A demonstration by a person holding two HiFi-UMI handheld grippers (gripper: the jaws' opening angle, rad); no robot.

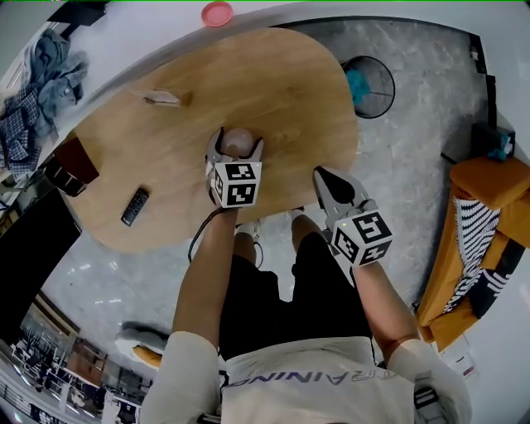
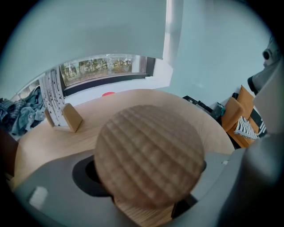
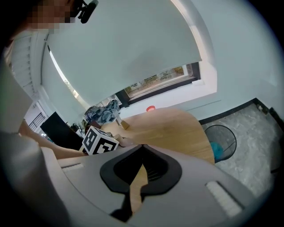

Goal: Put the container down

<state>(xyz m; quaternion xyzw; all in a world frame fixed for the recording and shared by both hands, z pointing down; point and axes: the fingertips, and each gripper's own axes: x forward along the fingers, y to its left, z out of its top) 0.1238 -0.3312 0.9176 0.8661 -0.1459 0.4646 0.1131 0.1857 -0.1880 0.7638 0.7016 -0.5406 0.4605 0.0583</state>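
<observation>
Two hand-held grippers nearest, above a standing person's legs. Right gripper (image 1: 325,178) empty, jaws pressed together with only a thin slit between the pads, hanging off the table's near edge. Left gripper (image 1: 237,151) just ahead, jaws spread wide and clamped on either side of a round container (image 2: 150,159) with a ribbed wooden lid, over the near middle of an oval wooden table (image 1: 273,91). Cannot tell whether the base touches the tabletop; body hidden under the lid in the left gripper view.

Likely risk: letting go with the base off the wood, so a drop, a tip or a roll toward the near edge. Also possible: a tilted set-down, jarring the lid loose.

Farther out on the table: one black remote (image 1: 135,206) to the left, one small wooden card stand (image 1: 166,98) beyond. Past the table: one red dish (image 1: 217,12) on the pale ledge, one wire bin (image 1: 368,85) on the floor at right, one heap of clothes (image 1: 41,91) at far left.

Count: two grippers, one container, one remote, one stand, one dish, one bin.
</observation>
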